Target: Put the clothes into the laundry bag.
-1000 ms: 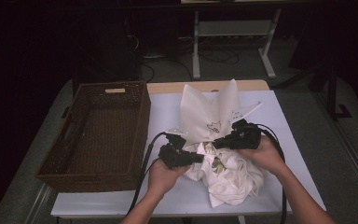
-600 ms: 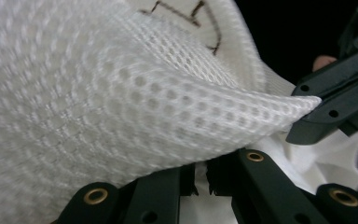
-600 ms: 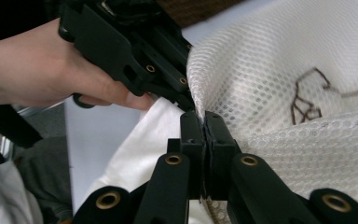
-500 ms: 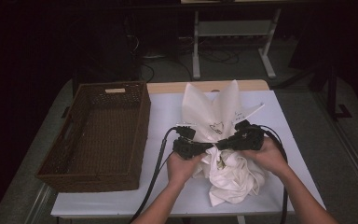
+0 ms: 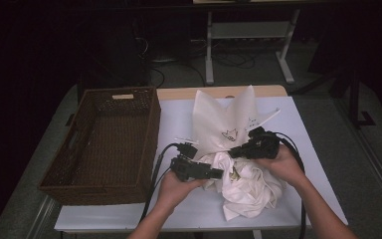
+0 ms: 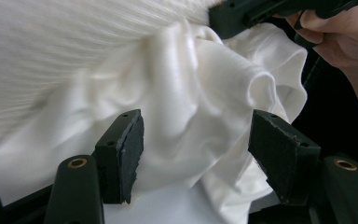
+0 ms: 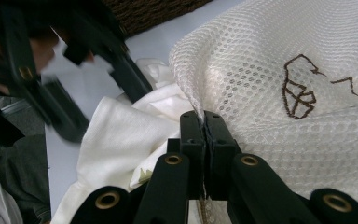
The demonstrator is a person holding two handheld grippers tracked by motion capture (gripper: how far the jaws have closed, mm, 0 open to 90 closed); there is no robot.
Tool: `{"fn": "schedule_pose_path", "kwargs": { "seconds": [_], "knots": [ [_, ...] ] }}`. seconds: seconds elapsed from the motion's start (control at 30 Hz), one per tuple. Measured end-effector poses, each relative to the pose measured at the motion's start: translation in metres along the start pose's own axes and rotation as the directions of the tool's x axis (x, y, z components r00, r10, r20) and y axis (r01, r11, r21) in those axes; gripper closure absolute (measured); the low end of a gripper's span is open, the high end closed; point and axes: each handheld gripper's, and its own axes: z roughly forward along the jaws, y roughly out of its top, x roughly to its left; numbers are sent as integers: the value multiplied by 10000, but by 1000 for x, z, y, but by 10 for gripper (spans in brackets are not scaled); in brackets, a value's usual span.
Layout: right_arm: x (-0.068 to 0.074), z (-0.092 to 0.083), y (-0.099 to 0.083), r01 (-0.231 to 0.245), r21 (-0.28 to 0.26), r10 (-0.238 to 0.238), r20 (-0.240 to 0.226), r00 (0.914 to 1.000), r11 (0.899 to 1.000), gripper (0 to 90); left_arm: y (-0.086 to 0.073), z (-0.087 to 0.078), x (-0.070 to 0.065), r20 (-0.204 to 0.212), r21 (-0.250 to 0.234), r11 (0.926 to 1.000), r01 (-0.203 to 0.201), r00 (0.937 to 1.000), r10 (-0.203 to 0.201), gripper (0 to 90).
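Observation:
A white mesh bag (image 5: 224,119) with a brown stitched drawing lies on the table, its mouth toward the person. A crumpled white garment (image 5: 251,191) sits at that mouth. My right gripper (image 5: 233,151) is shut on the bag's edge; in the right gripper view its jaws (image 7: 204,122) pinch the mesh (image 7: 279,56) above the garment (image 7: 121,130). My left gripper (image 5: 219,173) is at the garment's left side. Its jaws (image 6: 196,133) have just been opening and stand open, with a fold of garment (image 6: 191,93) between the pads but not pressed.
A dark wicker basket (image 5: 104,144) stands on the left of the white tabletop (image 5: 179,119), close to the left hand. Black cables trail from both grippers toward the table's front edge. Beyond the table are a dark floor and a metal stand.
The left gripper nudged toward the bag's mouth, then eased back a little left. The garment bundle sits slightly more gathered. The right gripper has stayed on the bag's edge.

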Motion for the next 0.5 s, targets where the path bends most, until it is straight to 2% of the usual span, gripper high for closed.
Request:
{"fn": "schedule_pose_path", "kwargs": {
  "seconds": [0.03, 0.07, 0.1, 0.13, 0.2, 0.27, 0.37, 0.43, 0.5],
  "knots": [
    [1, 1, 1, 54, 43, -54, 21, 10000, 10000, 875, 2, 8, -1, -85, 63, 10000, -55, 9999, 56, 377],
    [1, 1, 2, 112, 68, -112, 23, 9999, 9999, 875, 4, 16, -4, -377, 61, 9997, -223, 9990, 225, 440],
    [2, 1, 2, 146, 111, -147, 41, 9999, 9998, 875, 6, 22, -6, -785, 81, 9982, -602, 9951, 606, 564],
    [3, 1, 2, 154, 109, -154, -9, 9999, 9998, 876, 7, 26, -6, -885, 93, 9964, -841, 9925, 845, 664],
    [5, -2, 2, 214, 83, -213, -31, 9998, 9997, 877, 10, 24, -4, -708, -289, 9972, -689, 9953, 667, 747],
    [7, -7, 2, 303, -19, -303, -187, 9994, 9995, 878, 13, 14, -5, -563, -787, 9946, -676, 9964, 632, 771],
    [15, -16, 5, 562, -66, -564, -307, 9979, 9984, 879, 19, 2, -8, -432, -1120, 9917, -632, 9973, 587, 781],
    [21, -20, 9, 788, -41, -789, -325, 9964, 9969, 879, 22, -1, -7, -310, -1309, 9902, -484, 9985, 447, 781],
    [25, -22, 12, 893, -114, -897, -439, 9950, 9959, 880, 22, 4, -5, -466, -1386, 9892, -484, 9980, 423, 780]
  ]
}}
